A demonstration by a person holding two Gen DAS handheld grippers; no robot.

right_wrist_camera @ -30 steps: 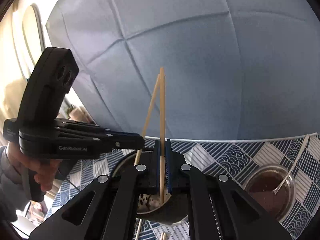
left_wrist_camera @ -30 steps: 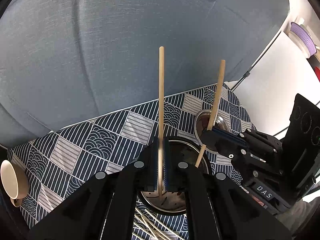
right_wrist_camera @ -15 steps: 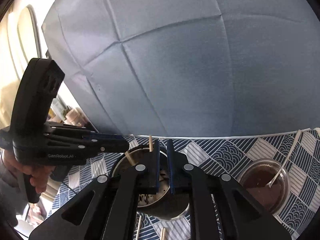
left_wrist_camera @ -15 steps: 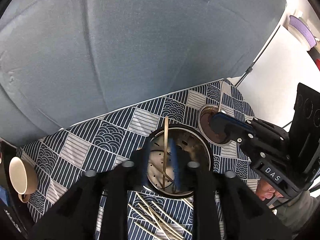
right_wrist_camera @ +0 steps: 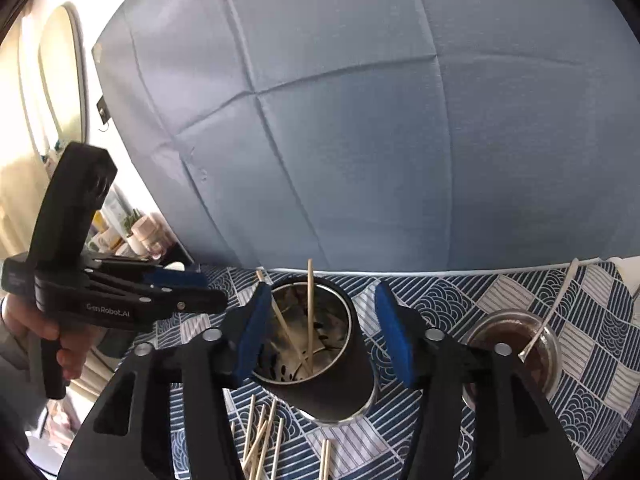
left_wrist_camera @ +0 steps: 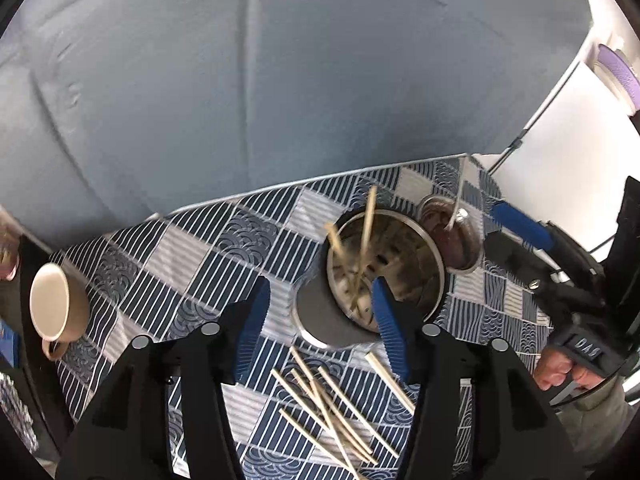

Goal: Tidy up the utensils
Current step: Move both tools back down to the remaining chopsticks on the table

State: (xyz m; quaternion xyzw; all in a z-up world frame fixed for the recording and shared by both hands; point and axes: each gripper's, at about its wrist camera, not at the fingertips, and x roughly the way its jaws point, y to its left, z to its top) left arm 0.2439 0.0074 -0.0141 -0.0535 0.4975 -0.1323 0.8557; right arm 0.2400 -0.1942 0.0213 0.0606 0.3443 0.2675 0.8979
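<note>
A steel utensil holder stands on the patterned cloth with two wooden chopsticks leaning inside it. Several loose chopsticks lie on the cloth in front of the holder. My left gripper hovers above the holder's near-left rim; its jaws are opening and nothing is between them. My right gripper hangs over the holder from the other side, jaws opening too, with nothing pressed by its blue pads.
A glass bowl of brown sauce with a white spoon sits just right of the holder. A beige mug lies at the cloth's left edge. A blue fabric backdrop rises behind the table. A hand grips the right tool.
Both grippers went from shut on an upright chopstick to open; the two chopsticks dropped into the holder. Both grippers drew back and the view widened.
</note>
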